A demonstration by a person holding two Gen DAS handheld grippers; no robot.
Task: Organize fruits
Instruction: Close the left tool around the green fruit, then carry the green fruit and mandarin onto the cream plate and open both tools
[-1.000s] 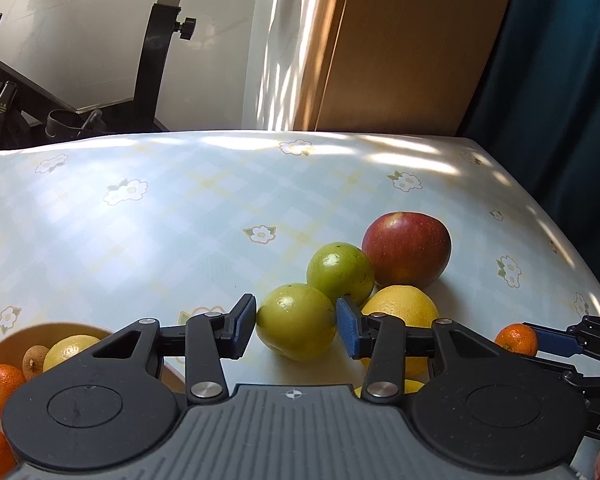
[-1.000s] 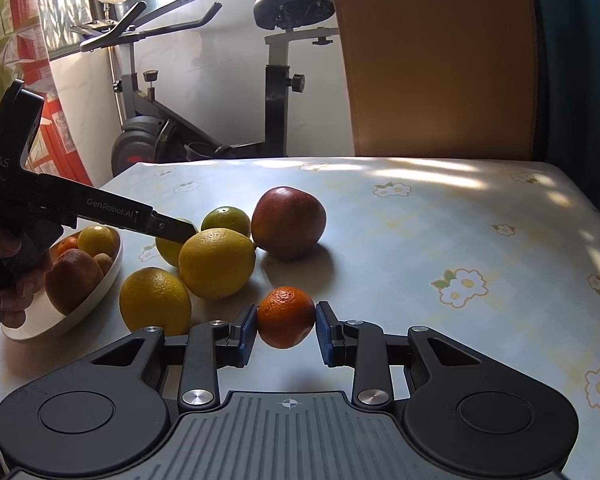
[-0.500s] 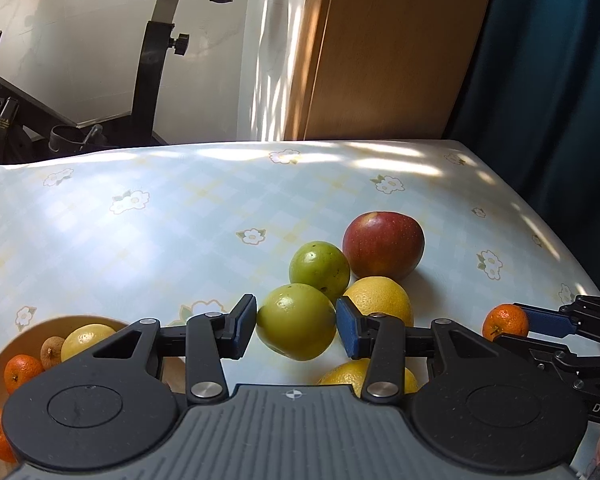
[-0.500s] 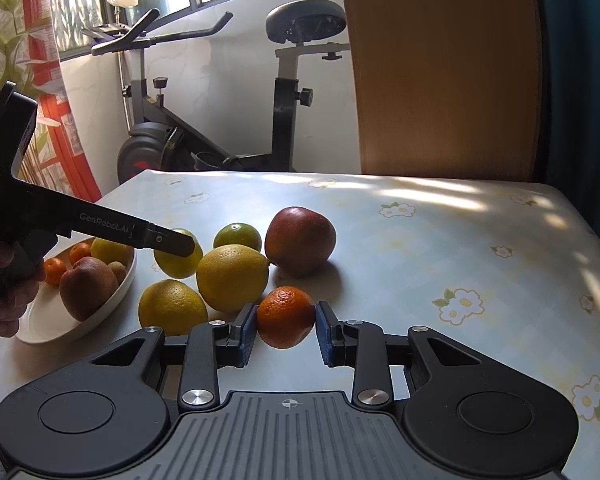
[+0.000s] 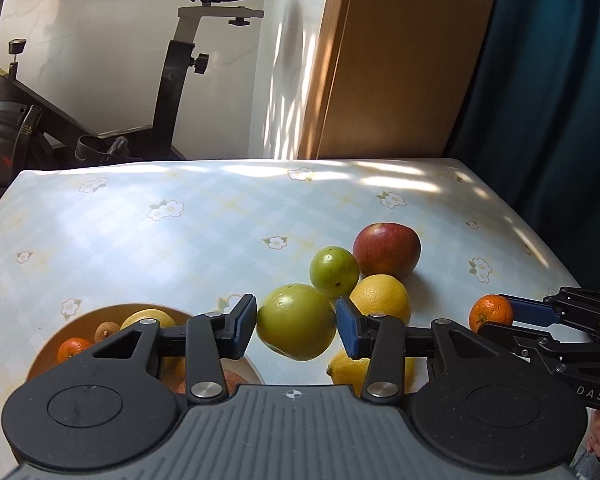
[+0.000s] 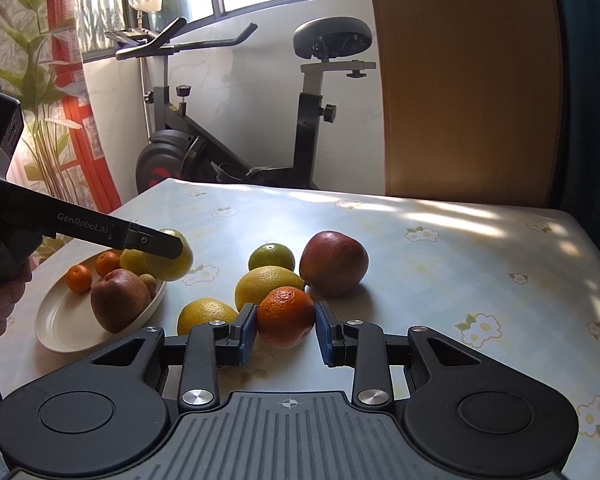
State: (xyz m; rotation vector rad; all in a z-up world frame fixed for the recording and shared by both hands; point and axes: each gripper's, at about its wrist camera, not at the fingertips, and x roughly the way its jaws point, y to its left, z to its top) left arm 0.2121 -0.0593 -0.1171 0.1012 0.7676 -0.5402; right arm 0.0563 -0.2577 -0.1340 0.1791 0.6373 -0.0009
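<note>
behind left tongs (image 5: 296, 326), bowl (image 5: 60, 332) half hidden, lemon (image 5: 346, 368) partly covered

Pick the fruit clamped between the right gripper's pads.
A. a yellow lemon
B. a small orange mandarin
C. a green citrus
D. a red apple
B: in the right wrist view the right gripper has its blue pads pressed on both sides of the small orange mandarin, while the red apple sits on the table behind it.
</note>
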